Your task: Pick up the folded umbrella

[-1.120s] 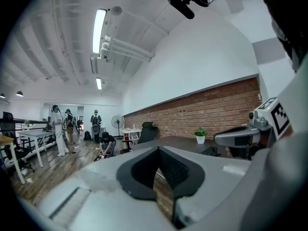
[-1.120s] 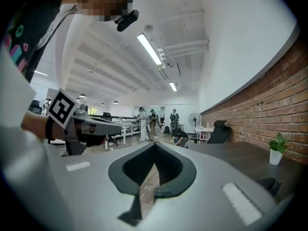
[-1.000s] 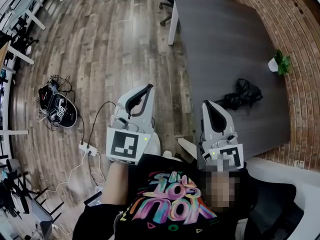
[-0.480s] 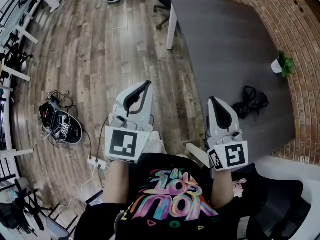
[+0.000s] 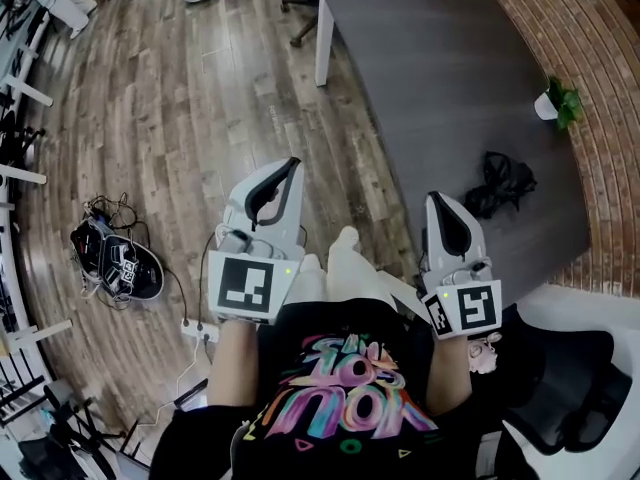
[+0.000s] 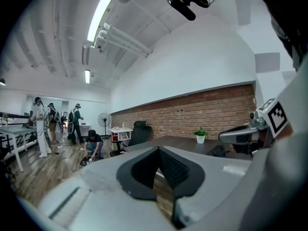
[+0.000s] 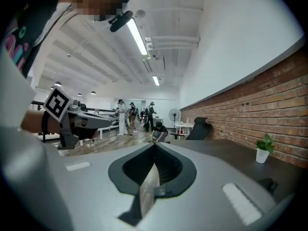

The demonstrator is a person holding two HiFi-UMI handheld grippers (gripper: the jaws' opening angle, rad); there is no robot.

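Both grippers had shifted a little since a second before, and the dark table (image 5: 440,58) had slid toward 11 o'clock in the head view. Nearest, the left gripper (image 5: 291,164) hung over the wooden floor (image 5: 180,118), jaws together with nothing between them. The right gripper (image 5: 433,199) sat at the table's near edge, jaws likewise closed and empty. At 1 o'clock from it, apart, the folded umbrella (image 5: 500,182) lay untouched on the table. Farther off at 1 o'clock stood a potted plant (image 5: 556,104). A dark lump low in the right gripper view was possibly the umbrella
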